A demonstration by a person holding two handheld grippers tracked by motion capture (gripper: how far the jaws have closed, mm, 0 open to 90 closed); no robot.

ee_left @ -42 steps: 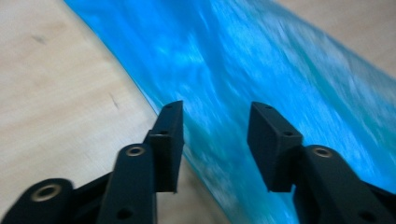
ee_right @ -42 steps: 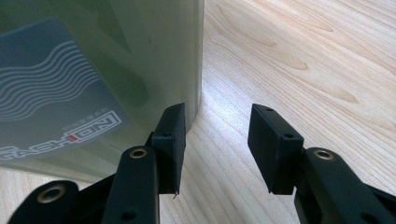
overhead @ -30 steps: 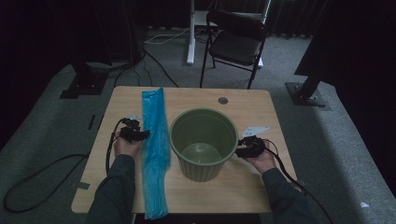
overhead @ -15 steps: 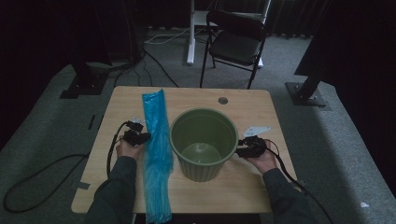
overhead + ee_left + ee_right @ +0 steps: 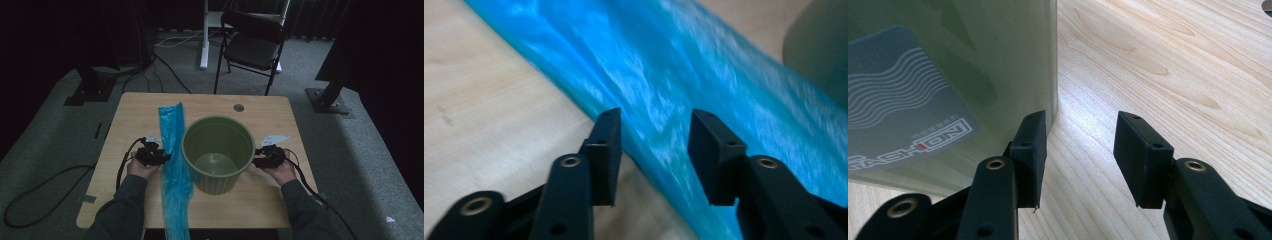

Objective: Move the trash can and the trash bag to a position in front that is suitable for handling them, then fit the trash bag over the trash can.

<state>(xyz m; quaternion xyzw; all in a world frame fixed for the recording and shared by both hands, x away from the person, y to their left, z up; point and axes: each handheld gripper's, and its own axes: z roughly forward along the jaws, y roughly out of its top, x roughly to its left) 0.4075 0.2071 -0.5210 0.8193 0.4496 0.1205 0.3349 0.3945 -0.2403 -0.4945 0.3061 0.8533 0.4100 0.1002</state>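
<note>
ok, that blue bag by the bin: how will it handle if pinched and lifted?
The blue bag looks thin and glossy, so it is probably floppy, light and slippery. It lies in a long flattened strip with one end over the table edge, so it would likely drape and trail when the left hand-held gripper, jaws just reopened, lifts it.

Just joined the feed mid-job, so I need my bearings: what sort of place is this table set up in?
Probably a studio or lab set up for recording, not a home. A lone wooden table stands on grey carpet, dark curtains hang behind, cables run across the floor past black stand bases, and a folding chair sits behind.
</note>
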